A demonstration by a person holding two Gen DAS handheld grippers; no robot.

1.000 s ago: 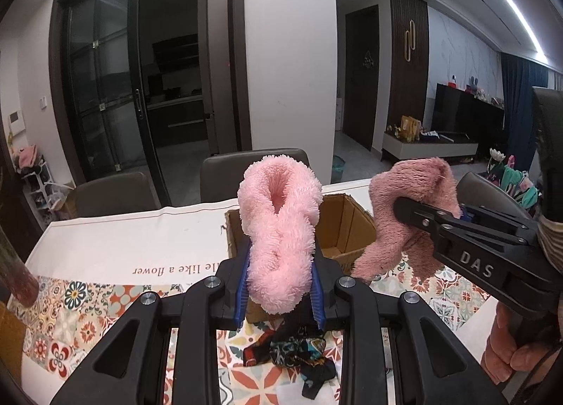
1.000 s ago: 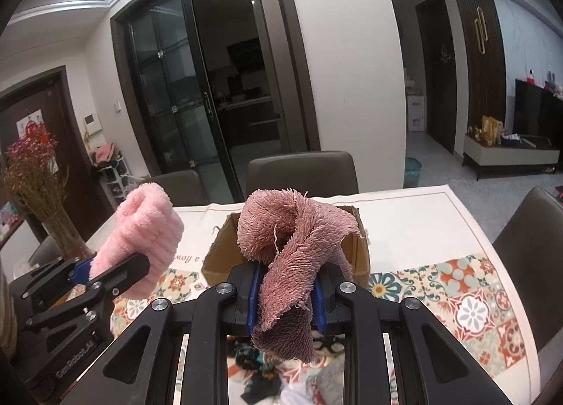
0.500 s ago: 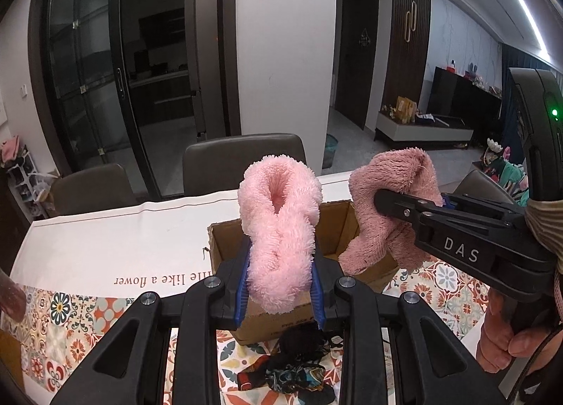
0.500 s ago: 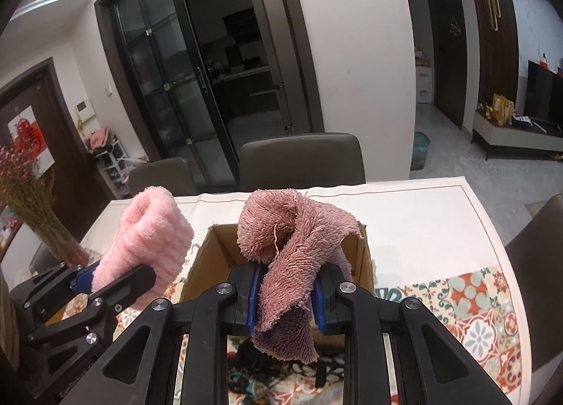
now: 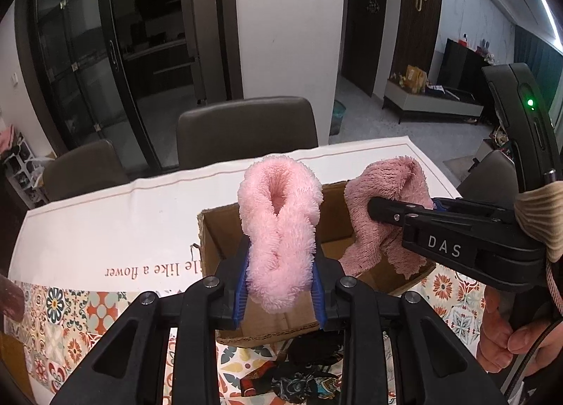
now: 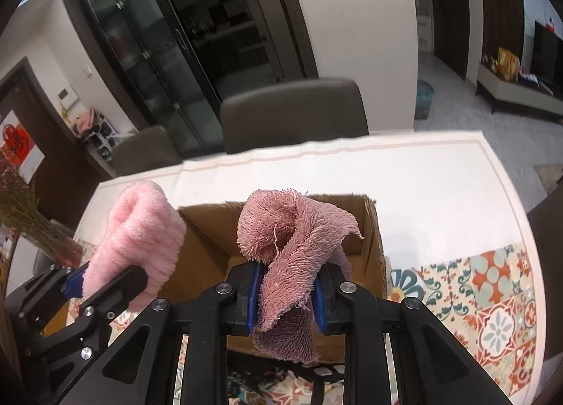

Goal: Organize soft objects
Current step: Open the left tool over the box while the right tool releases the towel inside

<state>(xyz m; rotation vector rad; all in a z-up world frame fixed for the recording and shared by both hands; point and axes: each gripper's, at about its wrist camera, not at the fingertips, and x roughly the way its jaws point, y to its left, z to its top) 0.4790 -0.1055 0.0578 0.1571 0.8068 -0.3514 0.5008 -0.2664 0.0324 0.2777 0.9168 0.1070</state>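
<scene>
Holding light pink fluffy cloth (image 5: 279,246) clamped in left hand-held gripper (image 5: 280,294) | right hand-held gripper (image 6: 284,299) pinching dusty-pink shaggy cloth (image 6: 292,257) | both over open cardboard box (image 5: 225,229) at 12 o'clock on desk (image 5: 105,222)

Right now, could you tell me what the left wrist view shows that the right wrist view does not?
Only the left wrist view shows the person's hand and the tablecloth lettering. Only the right wrist view shows the dried flowers. Both show the cardboard box, with the left gripper clamping the light pink cloth and the right gripper clamping the dusty pink cloth.
</scene>
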